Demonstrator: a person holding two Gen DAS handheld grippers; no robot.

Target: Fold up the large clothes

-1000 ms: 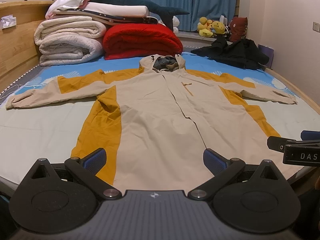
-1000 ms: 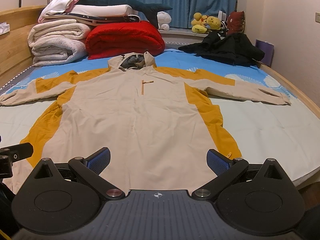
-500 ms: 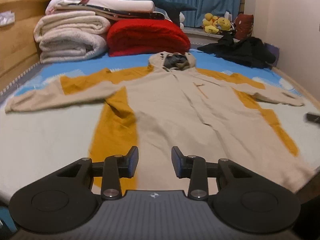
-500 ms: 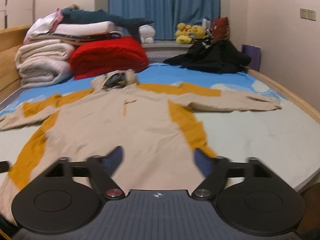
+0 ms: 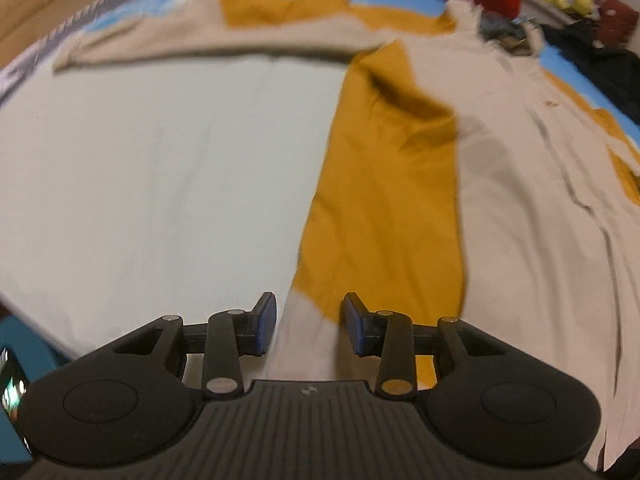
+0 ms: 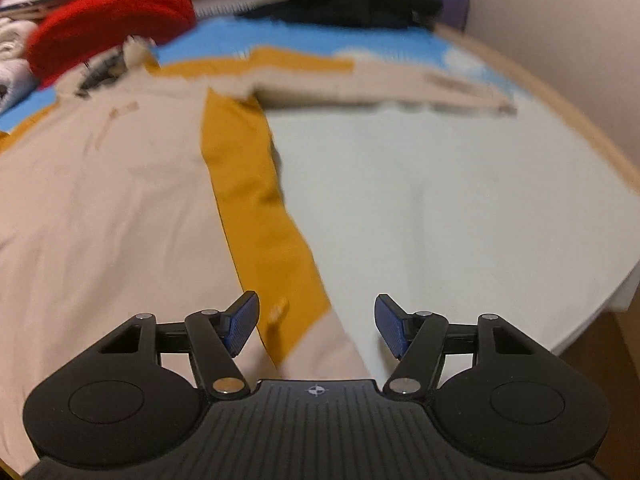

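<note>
A large beige hooded coat with mustard side panels (image 5: 512,168) lies flat and face up on the bed, sleeves spread out. My left gripper (image 5: 307,324) is open with a narrow gap, low over the coat's bottom left hem corner, its blue pads either side of the hem edge. The coat also shows in the right wrist view (image 6: 120,208). My right gripper (image 6: 316,324) is open wider, low over the bottom right hem corner, where a small tag (image 6: 278,309) sticks up. Neither gripper holds cloth.
The pale sheet (image 5: 160,184) lies bare beside the coat on both sides. A red folded blanket (image 6: 112,20) and a dark garment pile (image 6: 360,0) sit at the head end. The wooden bed rim (image 6: 560,112) curves along the right, with floor (image 6: 600,352) beyond.
Both grippers have dropped and moved forward to the coat's bottom hem corners, left to the left corner and right to the right corner. The left jaws opened slightly; the right narrowed from a second ago.
</note>
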